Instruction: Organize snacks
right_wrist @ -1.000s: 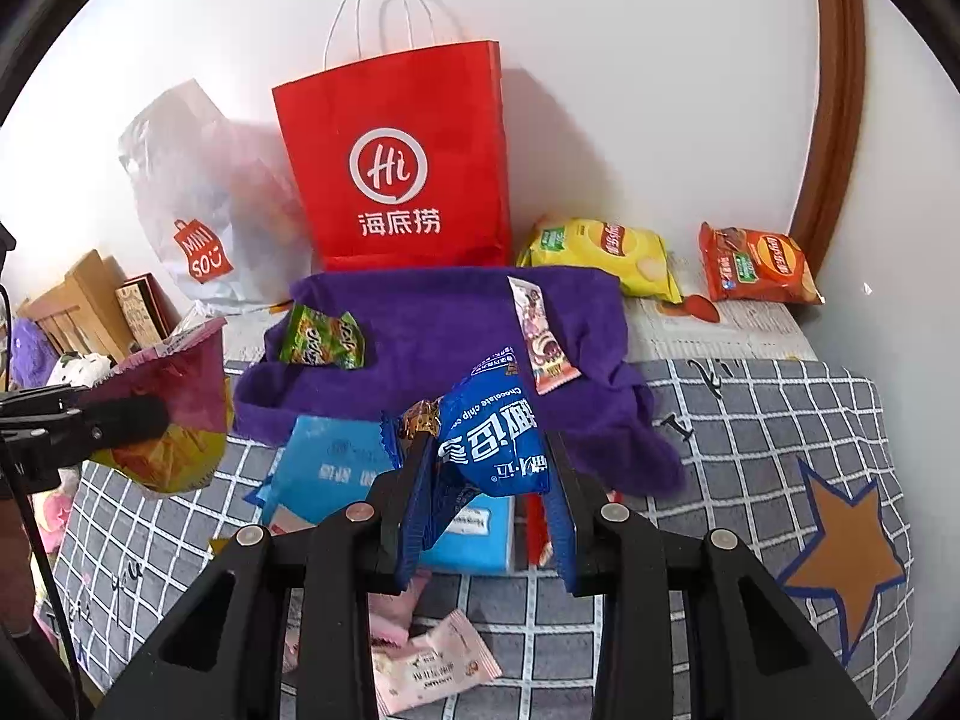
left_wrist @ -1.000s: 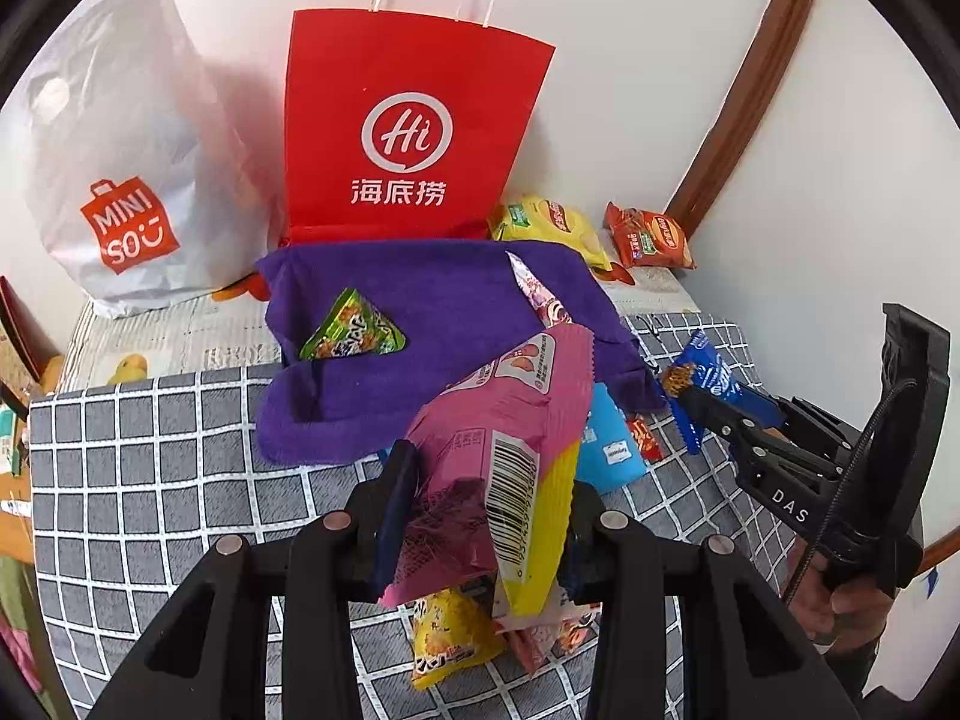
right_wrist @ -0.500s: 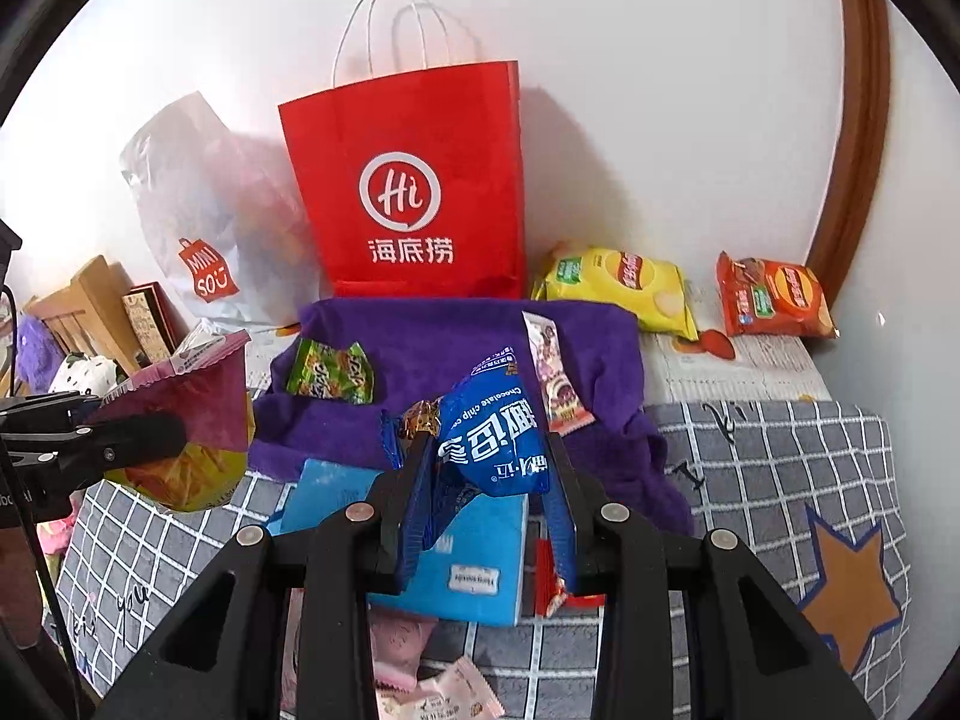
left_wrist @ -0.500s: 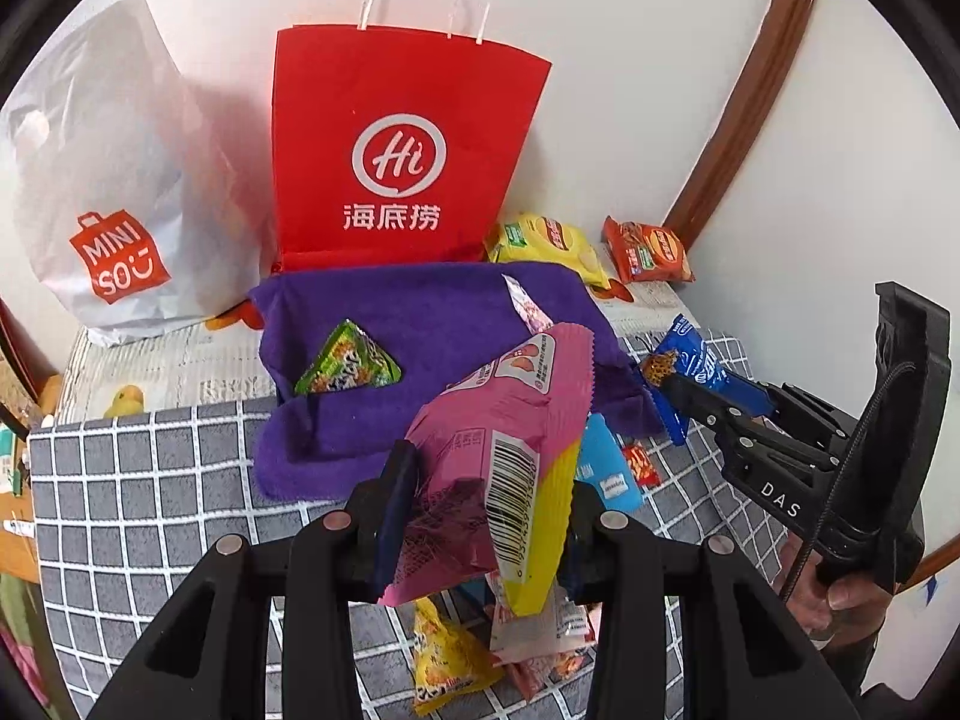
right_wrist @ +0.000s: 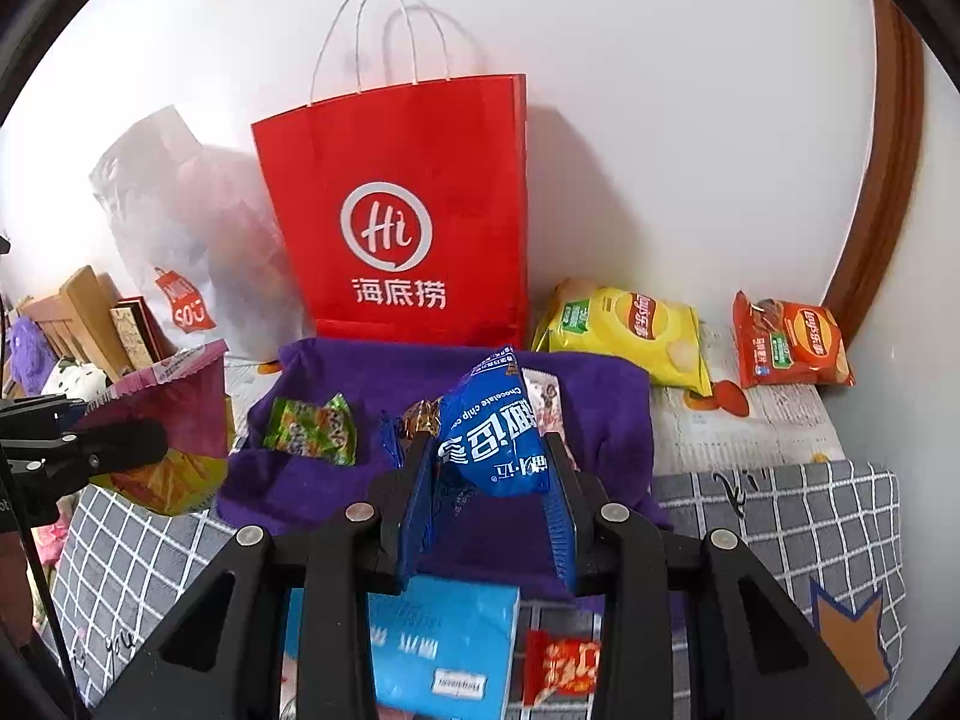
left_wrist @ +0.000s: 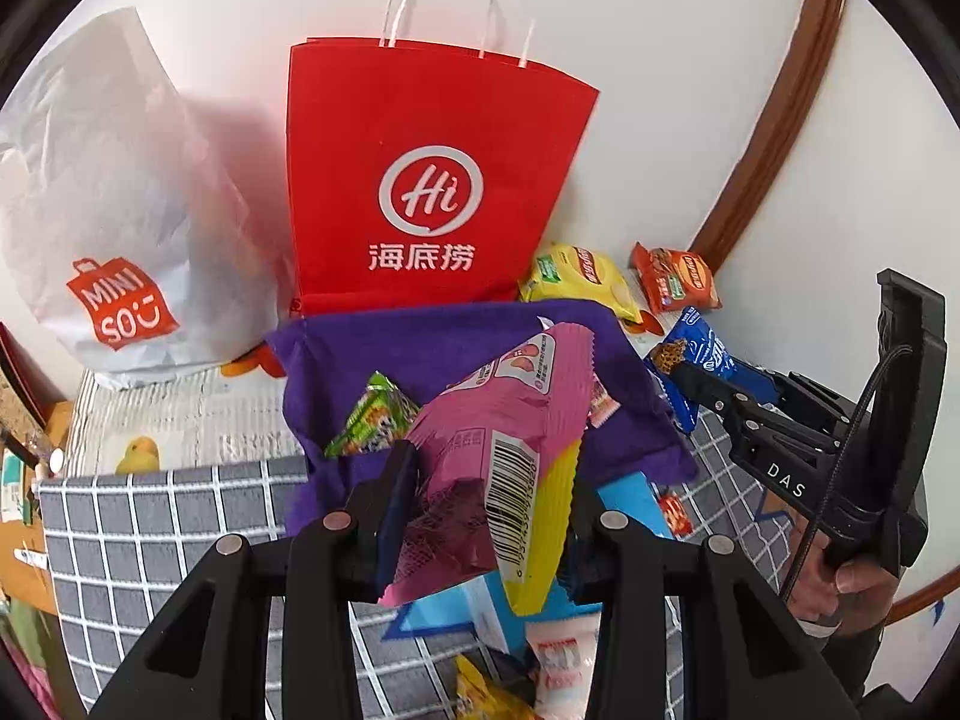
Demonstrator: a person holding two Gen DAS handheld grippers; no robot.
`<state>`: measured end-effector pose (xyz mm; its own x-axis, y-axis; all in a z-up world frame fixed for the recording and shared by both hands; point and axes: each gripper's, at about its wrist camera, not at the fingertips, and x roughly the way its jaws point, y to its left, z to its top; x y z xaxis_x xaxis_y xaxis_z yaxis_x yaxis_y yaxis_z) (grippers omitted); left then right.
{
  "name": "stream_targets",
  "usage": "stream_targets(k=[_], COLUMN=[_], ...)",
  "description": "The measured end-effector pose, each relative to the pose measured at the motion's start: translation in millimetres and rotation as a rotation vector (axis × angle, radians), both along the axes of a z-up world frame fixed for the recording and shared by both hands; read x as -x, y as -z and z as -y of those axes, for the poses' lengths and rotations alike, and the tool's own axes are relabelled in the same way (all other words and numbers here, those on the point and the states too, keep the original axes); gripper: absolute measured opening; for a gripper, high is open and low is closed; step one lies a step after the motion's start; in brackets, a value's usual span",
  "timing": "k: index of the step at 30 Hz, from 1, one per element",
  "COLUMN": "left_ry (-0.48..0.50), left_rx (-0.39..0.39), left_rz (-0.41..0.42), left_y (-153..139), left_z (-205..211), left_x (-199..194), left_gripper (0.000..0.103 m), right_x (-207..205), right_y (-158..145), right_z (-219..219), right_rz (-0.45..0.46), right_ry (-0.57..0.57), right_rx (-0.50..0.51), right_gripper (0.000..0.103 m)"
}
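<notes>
My left gripper (left_wrist: pixel 489 480) is shut on a pink and yellow snack bag (left_wrist: pixel 498 444), held above the near edge of the purple cloth (left_wrist: pixel 432 342). My right gripper (right_wrist: pixel 489 468) is shut on a blue cookie packet (right_wrist: pixel 492 432), also over the cloth (right_wrist: pixel 600 414). A green packet (right_wrist: pixel 312 429) and a slim pink-white packet (right_wrist: pixel 543 399) lie on the cloth. The right gripper with its blue packet (left_wrist: pixel 696 354) shows at the right of the left wrist view. The left gripper's bag (right_wrist: pixel 168 414) shows at the left of the right wrist view.
A red paper bag (right_wrist: pixel 408 222) and a white Miniso bag (left_wrist: pixel 114 228) stand against the wall. Yellow (right_wrist: pixel 624 330) and red (right_wrist: pixel 786 342) chip bags lie at back right. A light blue pack (right_wrist: pixel 438 642) and small packets (right_wrist: pixel 561 660) lie on the checked cover below.
Both grippers have moved forward toward the cloth and the red bag, each still holding its packet. The bag and cloth look larger and nearer now.
</notes>
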<state>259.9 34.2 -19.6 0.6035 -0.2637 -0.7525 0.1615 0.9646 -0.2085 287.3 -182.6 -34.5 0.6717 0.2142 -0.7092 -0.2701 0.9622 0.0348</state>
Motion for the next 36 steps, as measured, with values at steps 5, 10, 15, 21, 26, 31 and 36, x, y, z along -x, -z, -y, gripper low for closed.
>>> stream_targets(k=[5, 10, 15, 21, 26, 31, 36], left_ry=[-0.004, -0.01, -0.021, -0.03, -0.025, -0.005, 0.025], left_rx=[-0.005, -0.005, 0.012, 0.026, 0.018, 0.026, 0.048], left_rz=[-0.002, -0.004, -0.025, -0.051, -0.041, -0.034, -0.042], left_y=[4, 11, 27, 46, 53, 53, 54], left_z=[-6, -13, -20, -27, -28, -27, -21], left_x=[-24, -46, -67, -81, -87, -84, -84], left_gripper=[0.038, 0.038, 0.038, 0.038, 0.038, 0.038, 0.038], right_x=[-26, -48, -65, -80, -90, -94, -93], right_y=[6, 13, 26, 45, 65, 72, 74], right_z=[-2, -9, -12, -12, -5, -2, -8], right_rz=[-0.006, -0.006, -0.021, -0.048, -0.079, -0.094, -0.094], right_ry=[0.005, -0.011, -0.028, -0.042, -0.047, -0.048, -0.071], right_rx=[0.001, 0.024, 0.034, 0.017, 0.022, 0.018, 0.032], right_gripper=[0.035, 0.035, 0.035, 0.035, 0.035, 0.035, 0.035])
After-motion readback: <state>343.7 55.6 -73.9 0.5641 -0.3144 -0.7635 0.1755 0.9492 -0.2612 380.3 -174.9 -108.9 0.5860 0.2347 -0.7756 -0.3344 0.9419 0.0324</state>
